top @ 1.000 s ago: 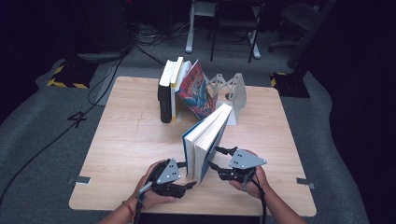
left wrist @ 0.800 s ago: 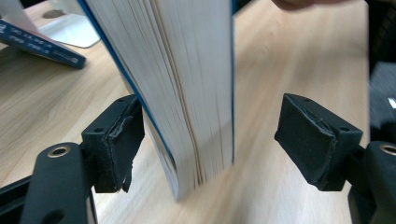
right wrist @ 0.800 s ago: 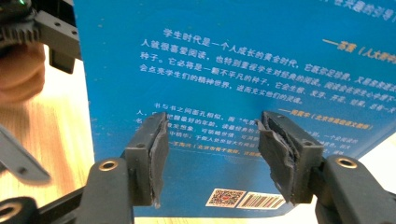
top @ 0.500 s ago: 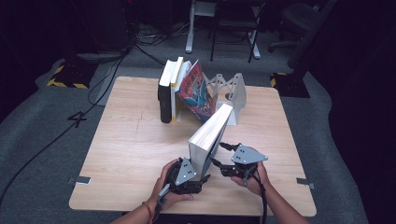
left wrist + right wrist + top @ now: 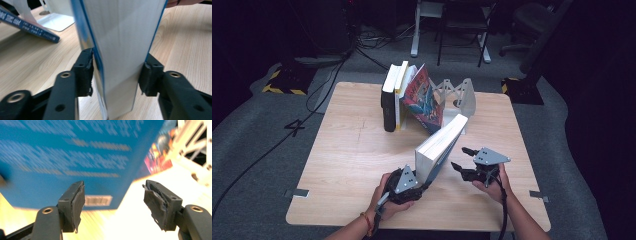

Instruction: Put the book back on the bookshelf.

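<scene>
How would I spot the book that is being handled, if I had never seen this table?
Start at the wooden table and look to its near edge, between the person's two hands. There a thick book with blue covers stands tilted on end, its pale page block facing up, clamped in the left gripper. The other books lean by a white stand at the far side.

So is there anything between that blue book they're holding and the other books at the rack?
Nothing visible blocks it. The blue book, clamped in the left gripper, has bare table beside it; its far end already nears the leaning colourful book at the white rack. The right gripper is open beside it.
</scene>
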Available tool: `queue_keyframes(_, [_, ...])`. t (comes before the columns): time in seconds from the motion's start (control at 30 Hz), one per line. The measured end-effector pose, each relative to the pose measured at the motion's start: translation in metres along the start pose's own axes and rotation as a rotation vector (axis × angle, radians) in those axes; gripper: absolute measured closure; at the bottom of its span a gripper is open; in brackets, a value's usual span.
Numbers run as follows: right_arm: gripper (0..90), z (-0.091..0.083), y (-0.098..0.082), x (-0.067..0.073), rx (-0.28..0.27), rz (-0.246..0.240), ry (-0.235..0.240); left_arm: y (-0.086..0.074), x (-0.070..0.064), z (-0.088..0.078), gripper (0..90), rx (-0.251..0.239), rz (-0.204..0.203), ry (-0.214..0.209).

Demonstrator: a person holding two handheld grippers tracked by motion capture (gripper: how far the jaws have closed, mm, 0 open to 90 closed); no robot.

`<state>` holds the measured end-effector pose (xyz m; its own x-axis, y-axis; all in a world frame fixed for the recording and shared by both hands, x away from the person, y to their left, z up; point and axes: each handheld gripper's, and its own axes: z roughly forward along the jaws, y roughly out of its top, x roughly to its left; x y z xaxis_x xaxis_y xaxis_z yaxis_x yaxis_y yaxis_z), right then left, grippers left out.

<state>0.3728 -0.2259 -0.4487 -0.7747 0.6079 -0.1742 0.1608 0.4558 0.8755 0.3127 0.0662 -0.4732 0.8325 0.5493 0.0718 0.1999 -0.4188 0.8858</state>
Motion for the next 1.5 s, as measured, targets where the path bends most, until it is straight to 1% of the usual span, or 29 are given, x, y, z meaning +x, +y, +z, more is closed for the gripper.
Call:
queue_keyframes(0.03, [33.8, 0.0, 0.0, 0.0, 0.0, 0.0, 0.0, 0.0, 0.0, 0.0, 55.8, 0.0, 0.0, 0.0])
queue_keyframes(0.07, [33.5, 0.002, -0.004, -0.003, 0.017, 0.001, -0.002, -0.001, 0.004, -0.002, 55.8, 0.005, 0.0, -0.003])
queue_keyframes(0.17, [32.9, 0.005, -0.011, -0.013, 0.042, 0.031, 0.027, -0.004, 0.013, -0.01, 59.2, 0.017, 0.005, -0.03])
queue_keyframes(0.2, [31.7, 0.005, -0.012, -0.015, 0.039, 0.03, 0.036, -0.007, 0.019, -0.017, 59.4, 0.026, 0.025, -0.061])
queue_keyframes(0.23, [31.5, 0.005, -0.011, -0.016, 0.033, 0.03, 0.047, -0.007, 0.019, -0.017, 59.5, 0.026, 0.025, -0.061])
queue_keyframes(0.27, [31.4, 0.006, -0.011, -0.016, 0.026, 0.032, 0.059, -0.01, 0.025, -0.024, 59.5, 0.033, 0.038, -0.101])
queue_keyframes(0.3, [31.4, 0.006, -0.011, -0.016, 0.026, 0.032, 0.059, -0.01, 0.025, -0.024, 59.5, 0.033, 0.038, -0.101])
queue_keyframes(0.33, [31.2, 0.006, -0.01, -0.015, 0.023, 0.034, 0.069, -0.013, 0.032, -0.031, 59.5, 0.042, 0.056, -0.138])
queue_keyframes(0.37, [31.2, 0.007, -0.008, -0.013, 0.018, 0.03, 0.09, -0.014, 0.035, -0.034, 59.5, 0.043, 0.062, -0.156])
queue_keyframes(0.43, [28.3, 0.011, -0.004, -0.008, 0.021, 0.007, 0.135, -0.02, 0.045, -0.046, 59.4, 0.05, 0.083, -0.213])
queue_keyframes(0.47, [28.3, 0.011, -0.004, -0.008, 0.021, 0.007, 0.135, -0.02, 0.045, -0.046, 59.4, 0.05, 0.083, -0.213])
queue_keyframes(0.53, [28.2, 0.015, 0.001, -0.003, 0.023, -0.023, 0.177, -0.024, 0.052, -0.055, 59.3, 0.055, 0.092, -0.237])
queue_keyframes(0.6, [28.1, 0.018, 0.007, 0.002, 0.006, -0.033, 0.224, -0.027, 0.056, -0.06, 59.3, 0.059, 0.098, -0.252])
queue_keyframes(0.77, [26.9, 0.03, 0.026, 0.018, -0.026, -0.073, 0.32, -0.03, 0.062, -0.066, 59.1, 0.063, 0.109, -0.261])
queue_keyframes(0.87, [32.7, 0.033, 0.03, 0.025, -0.035, -0.085, 0.351, -0.03, 0.063, -0.065, 58.8, 0.06, 0.104, -0.256])
queue_keyframes(0.93, [34.2, 0.033, 0.031, 0.03, -0.024, -0.132, 0.33, -0.032, 0.065, -0.066, 57.8, 0.054, 0.085, -0.239])
queue_keyframes(0.97, [36.8, 0.032, 0.031, 0.029, -0.023, -0.138, 0.334, -0.033, 0.067, -0.066, 56.2, 0.053, 0.072, -0.229])
queue_keyframes(1.03, [42.8, 0.027, 0.028, 0.023, -0.033, -0.121, 0.366, -0.033, 0.069, -0.065, 50.2, 0.048, 0.039, -0.202])
queue_keyframes(1.07, [42.8, 0.027, 0.028, 0.023, -0.033, -0.121, 0.366, -0.033, 0.069, -0.065, 49.1, 0.048, 0.039, -0.202])
queue_keyframes(1.1, [44.0, 0.025, 0.028, 0.022, -0.029, -0.125, 0.365, -0.033, 0.069, -0.065, 49.1, 0.044, 0.03, -0.188])
queue_keyframes(1.13, [45.5, 0.023, 0.028, 0.023, -0.024, -0.133, 0.365, -0.032, 0.069, -0.065, 46.4, 0.033, 0.013, -0.165])
queue_keyframes(1.2, [49.8, 0.016, 0.027, 0.024, -0.014, -0.156, 0.385, -0.029, 0.069, -0.065, 44.5, 0.004, -0.009, -0.158])
queue_keyframes(1.23, [51.3, 0.013, 0.027, 0.025, -0.012, -0.161, 0.394, -0.026, 0.069, -0.064, 43.9, 0.002, -0.016, -0.15])
queue_keyframes(1.27, [52.3, 0.008, 0.027, 0.026, -0.01, -0.171, 0.408, -0.025, 0.069, -0.063, 42.3, -0.001, -0.012, -0.143])
queue_keyframes(1.3, [52.4, 0.005, 0.028, 0.028, -0.01, -0.187, 0.405, -0.025, 0.069, -0.062, 41.7, -0.003, -0.013, -0.142])
queue_keyframes(1.4, [51.8, -0.002, 0.033, 0.032, -0.022, -0.203, 0.397, -0.024, 0.069, -0.061, 41.0, -0.004, -0.017, -0.146])
queue_keyframes(1.43, [51.7, -0.005, 0.037, 0.033, -0.049, -0.202, 0.391, -0.024, 0.07, -0.061, 40.9, -0.003, -0.012, -0.142])
queue_keyframes(1.47, [51.6, -0.008, 0.041, 0.033, -0.065, -0.185, 0.396, -0.024, 0.071, -0.06, 40.6, -0.004, -0.021, -0.149])
queue_keyframes(1.5, [51.3, -0.011, 0.047, 0.033, -0.081, -0.183, 0.396, -0.023, 0.072, -0.059, 40.0, -0.005, -0.023, -0.152])
